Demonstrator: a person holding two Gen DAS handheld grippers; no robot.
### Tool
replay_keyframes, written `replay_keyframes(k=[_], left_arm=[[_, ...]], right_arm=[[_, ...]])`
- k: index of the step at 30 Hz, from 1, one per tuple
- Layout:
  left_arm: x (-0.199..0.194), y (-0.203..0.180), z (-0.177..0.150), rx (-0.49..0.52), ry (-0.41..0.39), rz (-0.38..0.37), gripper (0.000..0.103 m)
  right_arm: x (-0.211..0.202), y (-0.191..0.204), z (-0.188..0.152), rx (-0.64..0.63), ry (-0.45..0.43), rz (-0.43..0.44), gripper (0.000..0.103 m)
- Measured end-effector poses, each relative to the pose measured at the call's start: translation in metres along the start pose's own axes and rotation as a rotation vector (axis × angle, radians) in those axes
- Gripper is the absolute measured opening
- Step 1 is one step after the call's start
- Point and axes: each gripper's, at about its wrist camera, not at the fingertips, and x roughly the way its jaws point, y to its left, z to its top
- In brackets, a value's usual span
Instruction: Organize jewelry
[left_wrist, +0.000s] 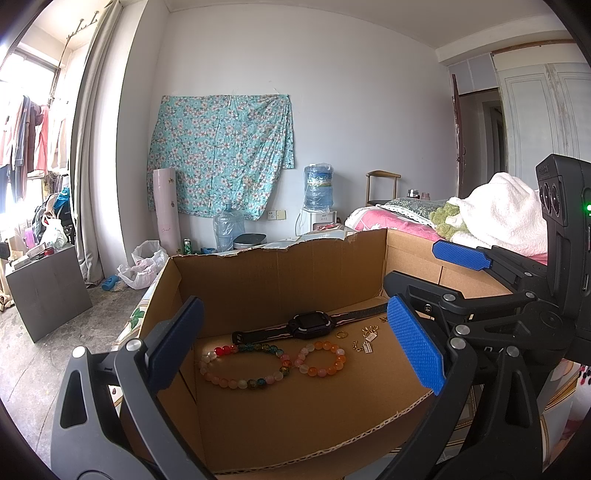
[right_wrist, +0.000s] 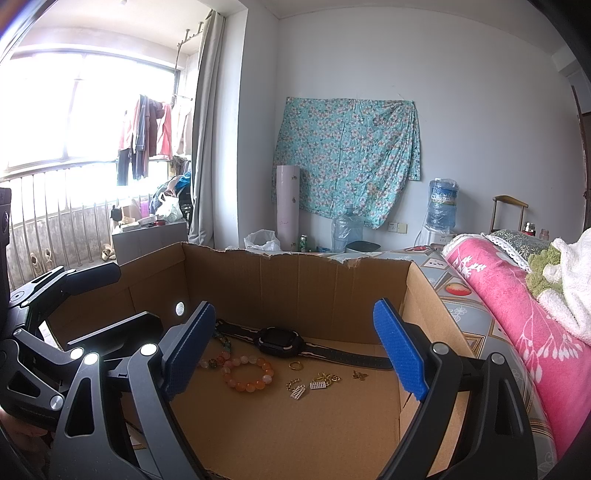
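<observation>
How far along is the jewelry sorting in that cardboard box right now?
Barely begun. Done: nothing looks sorted. The watch, multicolour bracelet, orange bracelet, ring and gold charms lie loose on the box floor. In hand: nothing; left gripper and right gripper open. Left: everything.

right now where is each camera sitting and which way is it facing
Left wrist view: on the left gripper, looking forward and slightly down into the cardboard box; its own open fingers show, and the right gripper at right.
Right wrist view: on the right gripper, facing the same box; its open fingers show, the left gripper at left.
Both share the watch, orange bracelet and floral cloth.
</observation>
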Motion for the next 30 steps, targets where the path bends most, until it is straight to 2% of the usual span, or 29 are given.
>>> replay_keyframes(k=[30], left_arm=[[0.0000,0.0005,-0.0001,0.000,0.000,0.000,0.095]], right_arm=[[0.0009,-0.0006,0.0002,0.000,0.000,0.000,0.085]])
